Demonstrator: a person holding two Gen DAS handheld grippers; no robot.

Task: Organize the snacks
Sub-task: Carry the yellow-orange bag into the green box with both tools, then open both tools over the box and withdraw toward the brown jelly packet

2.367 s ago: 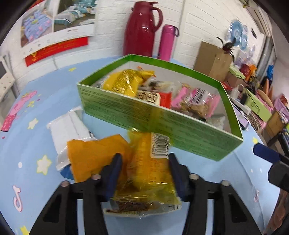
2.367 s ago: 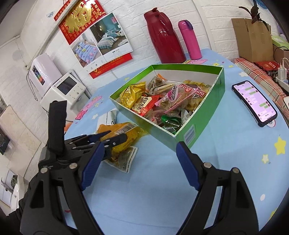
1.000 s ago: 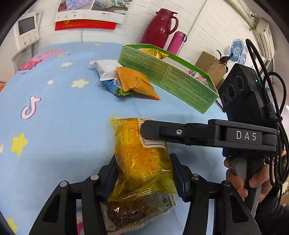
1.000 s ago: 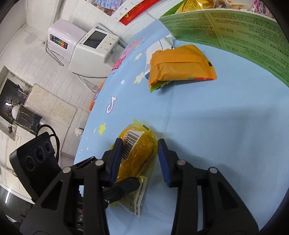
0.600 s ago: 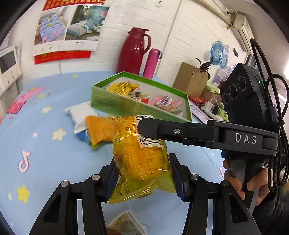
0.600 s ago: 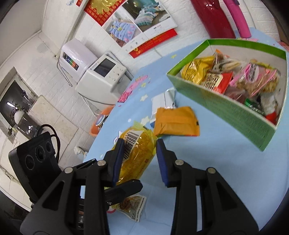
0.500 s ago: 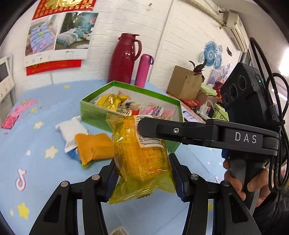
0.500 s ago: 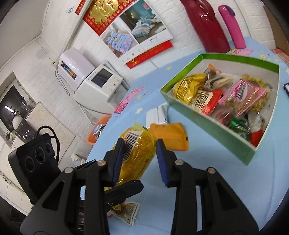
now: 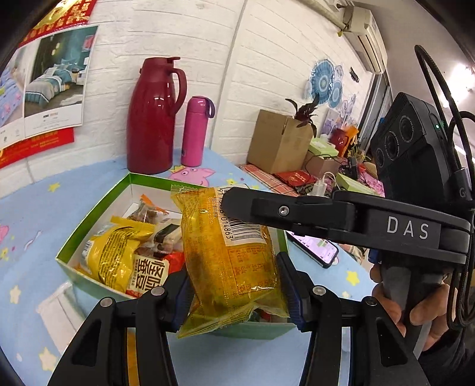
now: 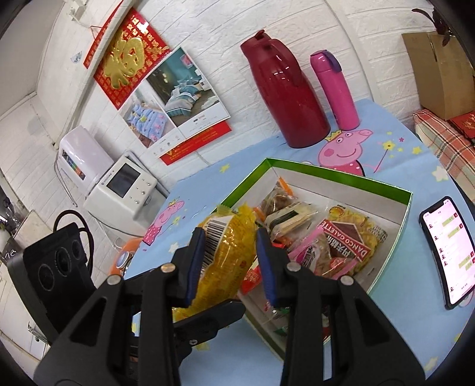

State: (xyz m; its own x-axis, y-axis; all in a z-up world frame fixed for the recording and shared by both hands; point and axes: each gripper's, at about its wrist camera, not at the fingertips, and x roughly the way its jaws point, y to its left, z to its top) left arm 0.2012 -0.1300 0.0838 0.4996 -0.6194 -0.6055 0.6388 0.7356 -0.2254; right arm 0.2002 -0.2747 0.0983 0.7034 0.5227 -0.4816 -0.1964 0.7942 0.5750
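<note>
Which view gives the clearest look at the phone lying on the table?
The right wrist view: the phone lies whole beside the green box, its lit chat screen facing up. In the left wrist view, the phone is only a sliver, mostly hidden behind the right hand-held gripper.

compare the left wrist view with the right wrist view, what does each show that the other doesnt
Only the left wrist view shows the air conditioner and the person's hand. Only the right wrist view shows the white machine and the gold-on-red wall hanging. Both show the yellow snack packet, clamped by both hand-held grippers, the green box, the red jug and the phone.
</note>
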